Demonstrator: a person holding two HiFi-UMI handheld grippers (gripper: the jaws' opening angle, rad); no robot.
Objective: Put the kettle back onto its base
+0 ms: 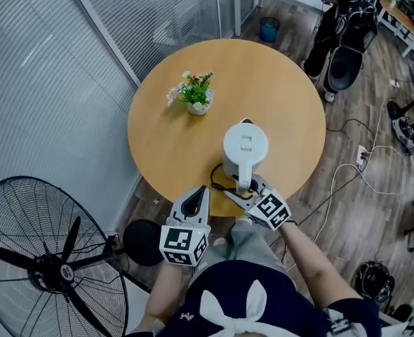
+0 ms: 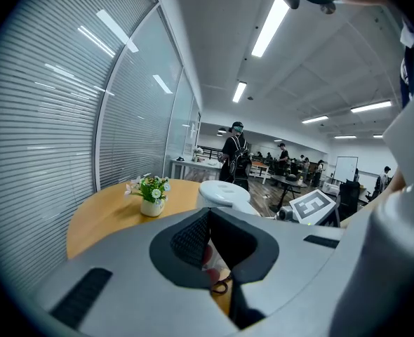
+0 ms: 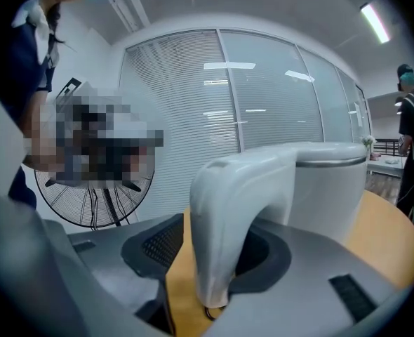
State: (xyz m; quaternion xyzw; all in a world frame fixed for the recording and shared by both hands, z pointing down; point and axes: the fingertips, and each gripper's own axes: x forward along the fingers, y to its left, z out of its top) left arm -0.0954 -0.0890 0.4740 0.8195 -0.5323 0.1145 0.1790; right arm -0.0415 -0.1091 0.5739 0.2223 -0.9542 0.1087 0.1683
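Observation:
A white electric kettle (image 1: pixel 245 146) stands upright near the front edge of the round wooden table (image 1: pixel 165 132). A black cord (image 1: pixel 217 176) loops beside its foot, and the base under it is hidden. My right gripper (image 1: pixel 245 189) is at the table edge, jaws on either side of the kettle's handle (image 3: pixel 228 216). In the right gripper view a gap shows between the left pad and the handle, so the right gripper (image 3: pixel 214 258) is open. My left gripper (image 1: pixel 200 190) hovers to the left of the kettle (image 2: pixel 224 194), its tips together on nothing.
A small pot of flowers (image 1: pixel 196 93) sits at the table's left rear. A large floor fan (image 1: pixel 45 258) and a black stool (image 1: pixel 142 242) stand at the lower left. Glass walls with blinds run along the left. A person (image 1: pixel 347 20) stands behind the table, and cables (image 1: pixel 361 161) lie on the floor to the right.

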